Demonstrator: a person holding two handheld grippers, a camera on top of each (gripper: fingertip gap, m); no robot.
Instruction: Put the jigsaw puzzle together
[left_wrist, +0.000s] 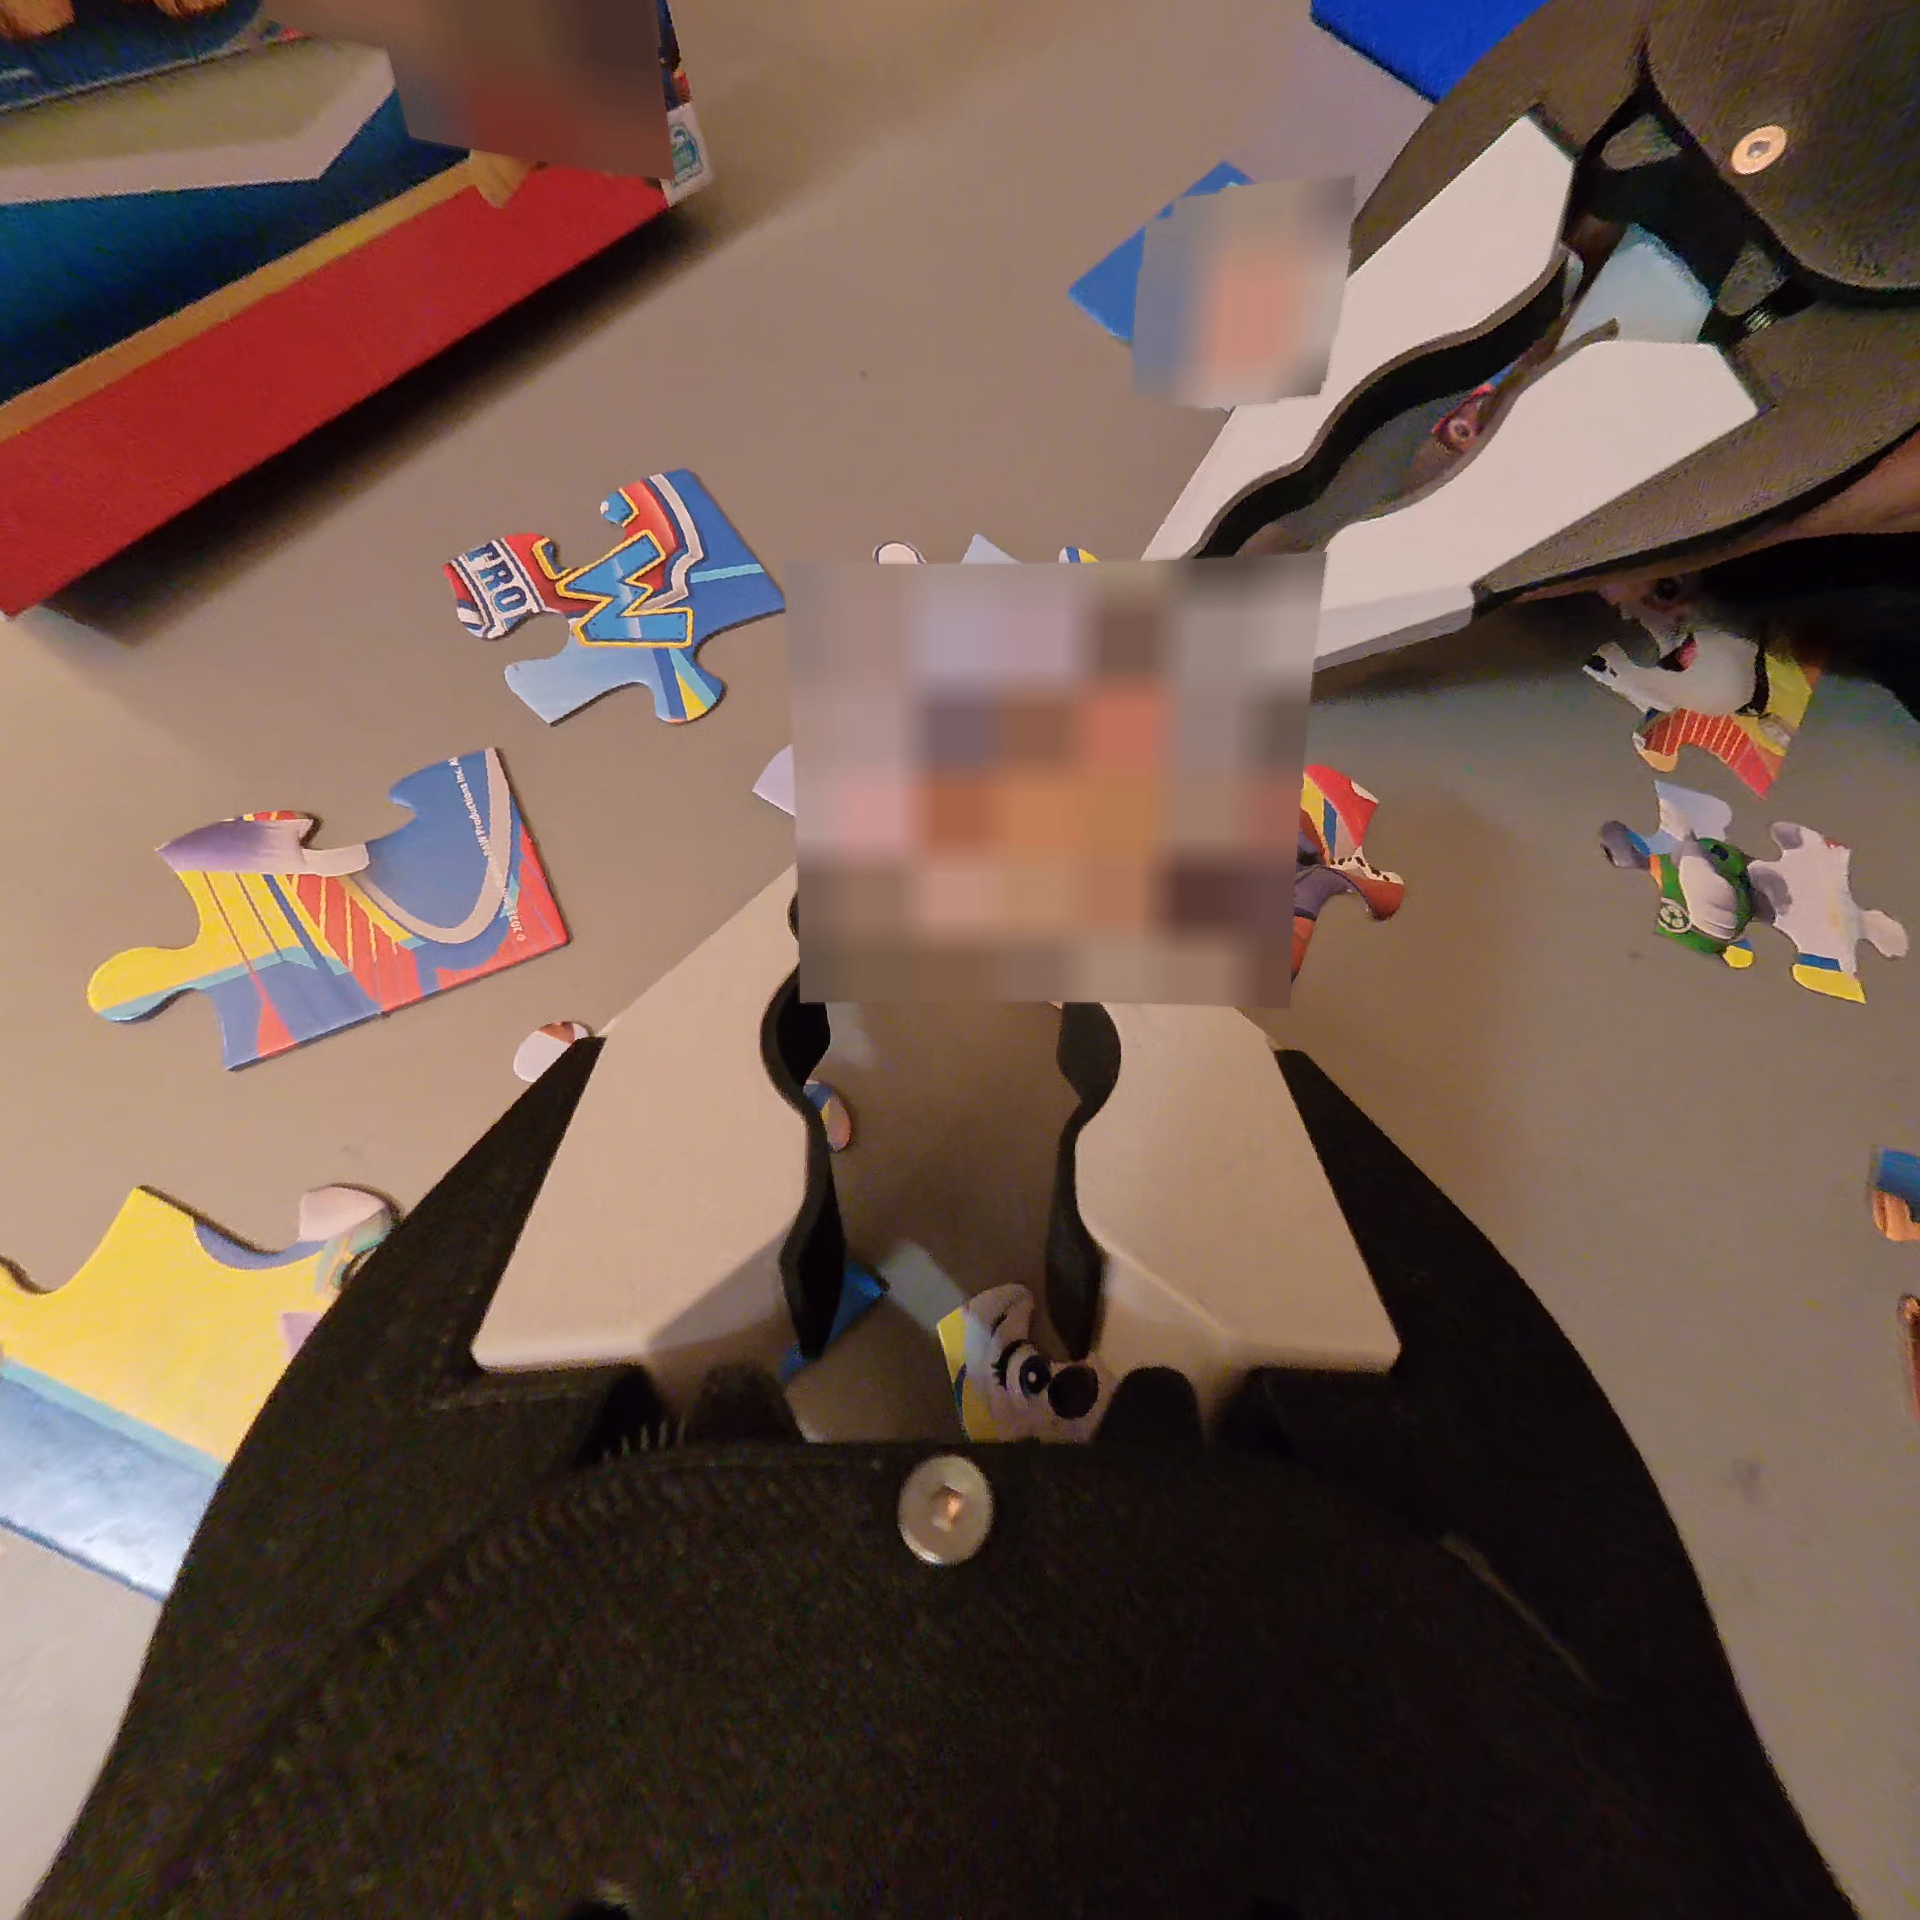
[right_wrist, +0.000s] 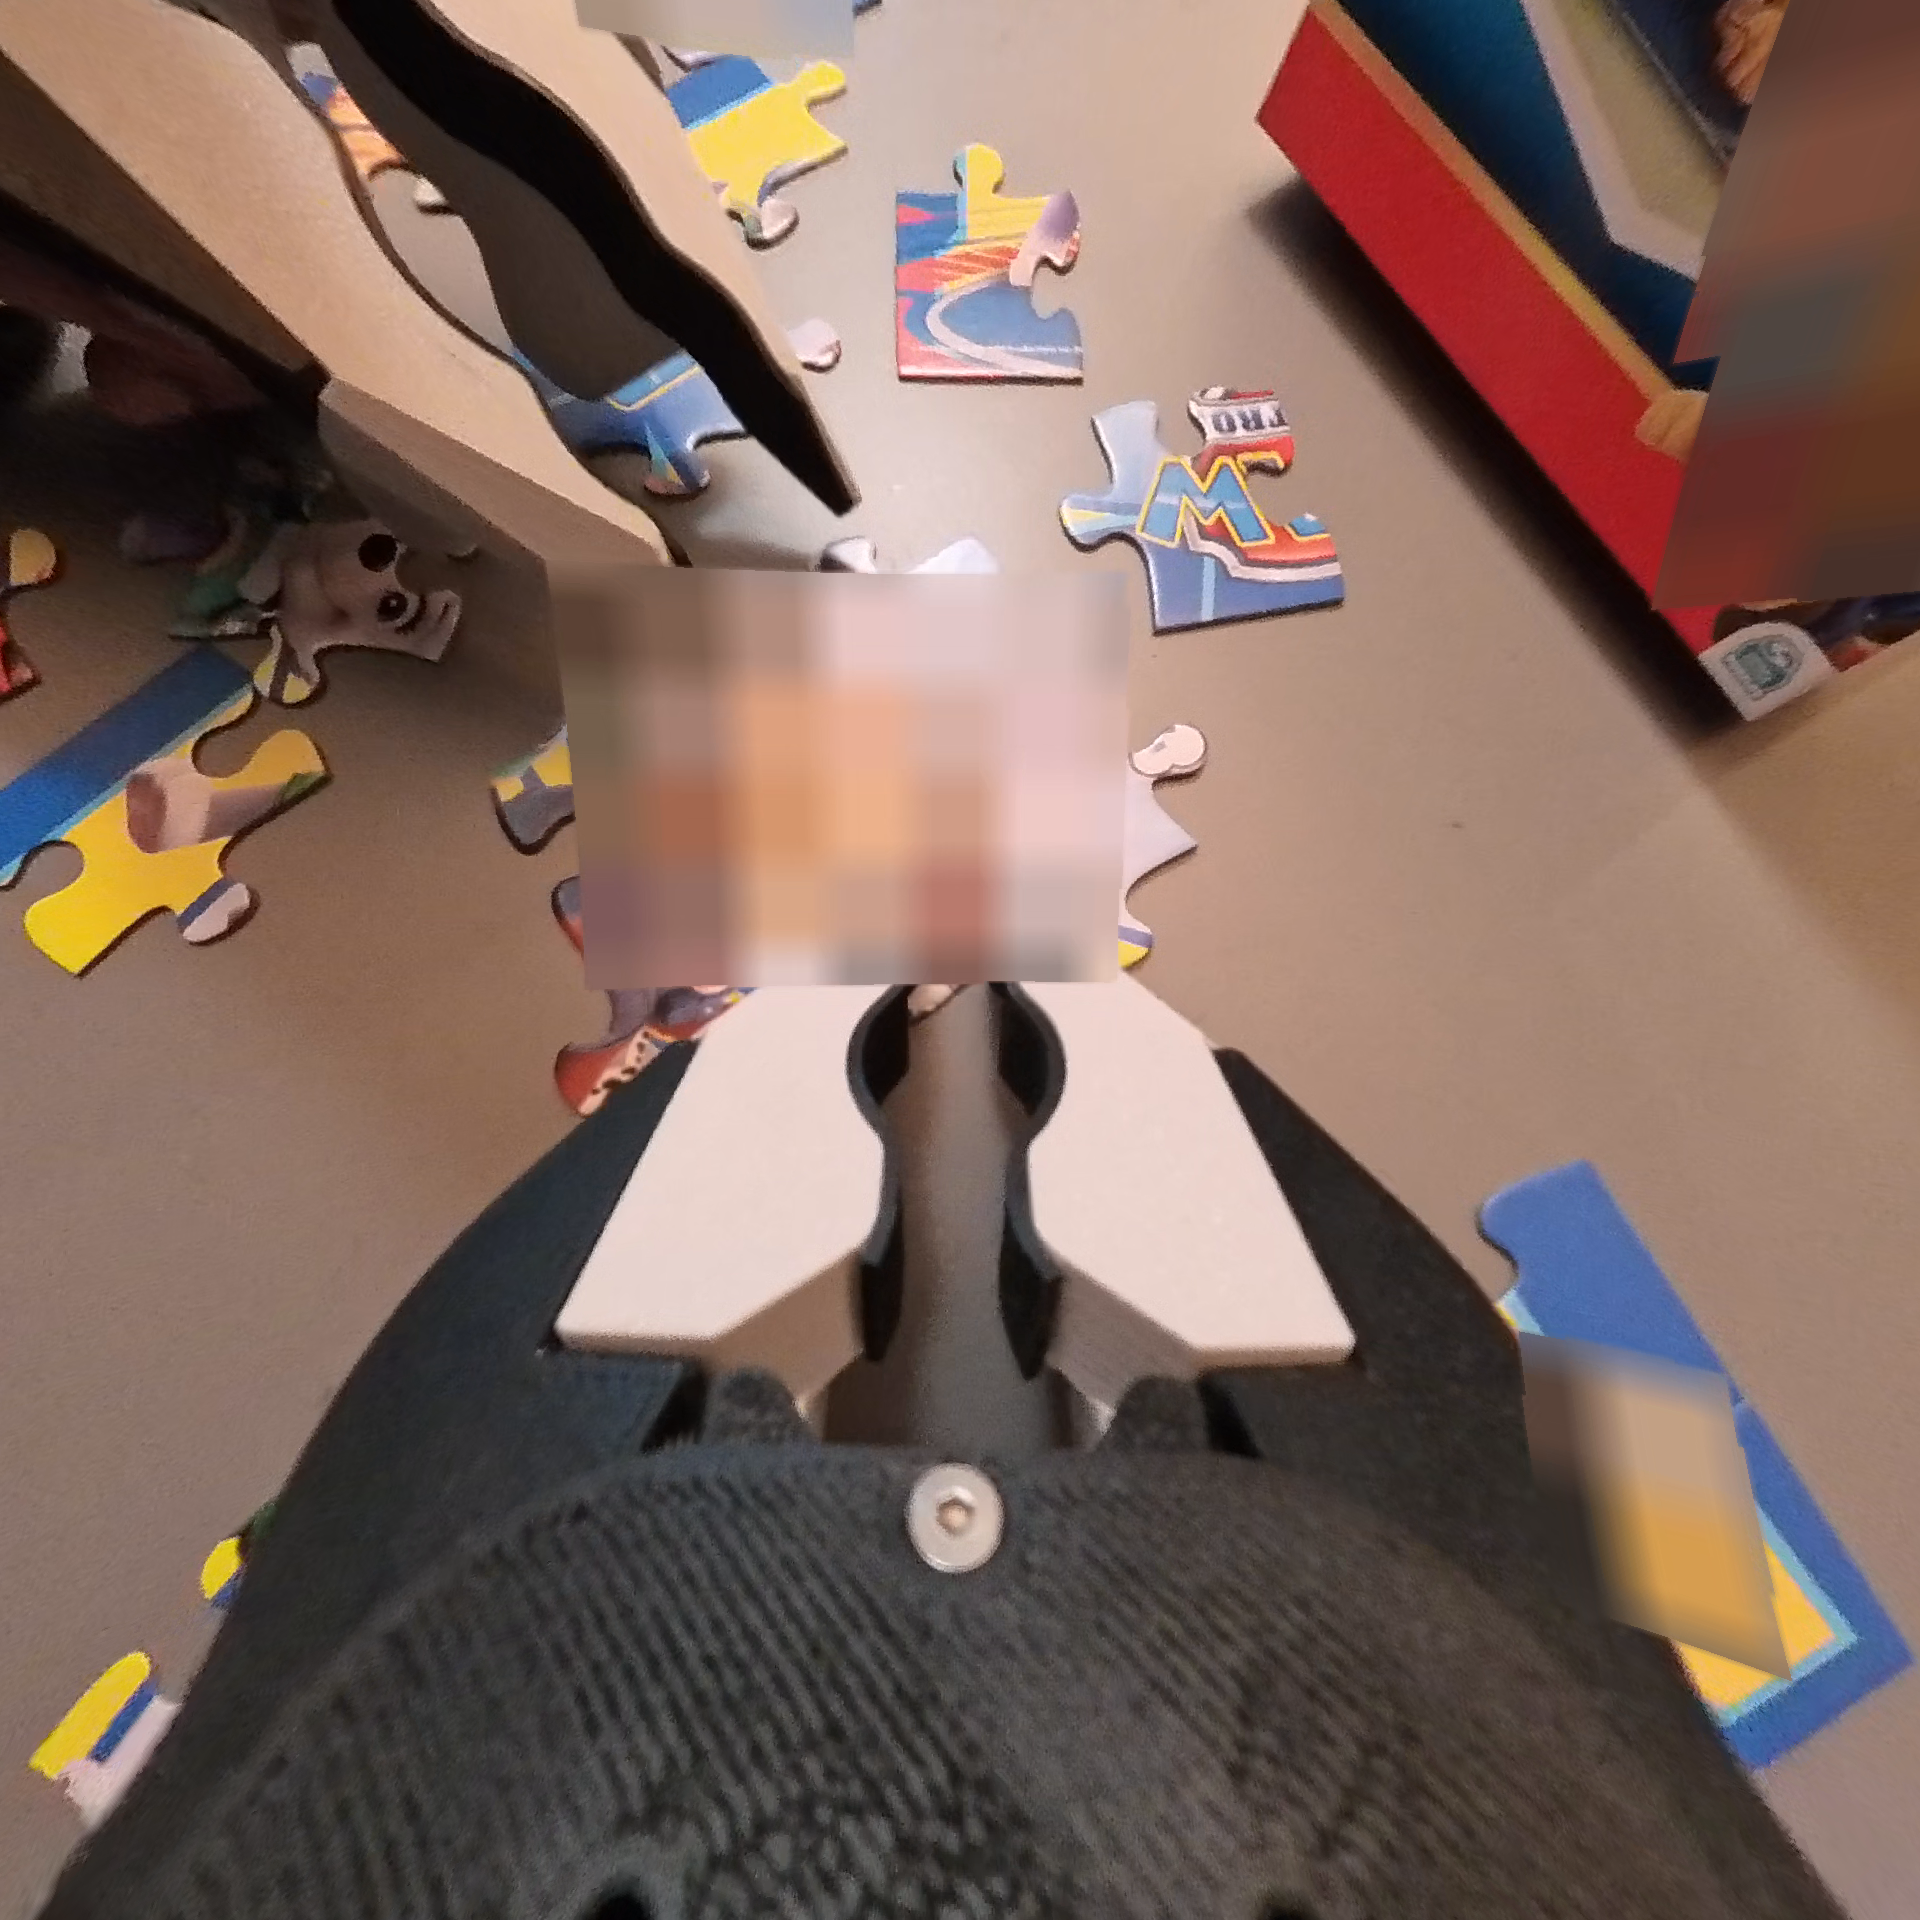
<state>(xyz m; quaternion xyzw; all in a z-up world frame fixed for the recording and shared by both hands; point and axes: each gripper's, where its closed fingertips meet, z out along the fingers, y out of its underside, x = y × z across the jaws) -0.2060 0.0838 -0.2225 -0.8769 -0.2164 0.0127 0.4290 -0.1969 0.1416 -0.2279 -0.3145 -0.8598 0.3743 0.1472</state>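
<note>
Seen from the left wrist, a red and blue cardboard box sits at ten o'clock on a grey table. Flat cardboard jigsaw pieces lie scattered face up around it. A blue, yellow and red piece lies at nine o'clock, and a blue piece with red and yellow lettering lies just above it. The left gripper points at twelve o'clock. Its jaws stand wide apart with nothing between them. A blurred patch hides its tips here, but the right wrist view shows them bare. Directly ahead of it, a piece with a red and yellow edge pokes out from behind the patch. The right gripper reaches in from two o'clock. Its jaws are only narrowly parted and no hold on anything is visible. A green and white piece lies at three o'clock. Every piece lies flush on the table, so I judge that only thin edges are available to grip.
</note>
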